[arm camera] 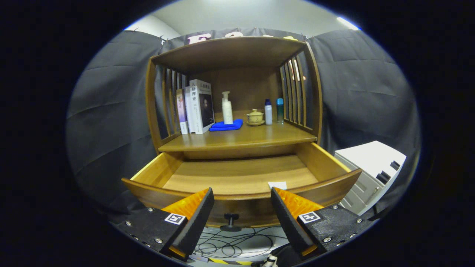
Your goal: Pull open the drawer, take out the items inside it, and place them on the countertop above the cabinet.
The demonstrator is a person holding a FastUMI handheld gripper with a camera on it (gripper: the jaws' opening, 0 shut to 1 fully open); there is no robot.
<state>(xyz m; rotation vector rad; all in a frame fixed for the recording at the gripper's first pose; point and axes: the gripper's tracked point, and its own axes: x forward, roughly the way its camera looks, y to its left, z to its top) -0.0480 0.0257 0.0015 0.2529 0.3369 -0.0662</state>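
**Drawer open, fingers spread before its front**

We list the gripper [242, 200] first: its fingers [202, 211] are spread wide and grip nothing. Between them, just below the front panel, we note the drawer's knob [230, 221]. Just ahead lies the drawer [326, 163], pulled out, its wooden floor bare save for a small white slip [277, 185] near the front edge, close ahead of the right finger. Beyond the drawer we record the counter [237, 140] of the cabinet, carrying in turn: upright books [195, 106], a folded blue cloth [226, 125], a white pump bottle [226, 108], a lidded tea cup on a saucer [255, 116], a white bottle with a blue cap [268, 112], a teal bottle [279, 110]. Off beyond the right finger stands a white cabinet [371, 167]. Under the fingers, cables [230, 246] lie on the floor.
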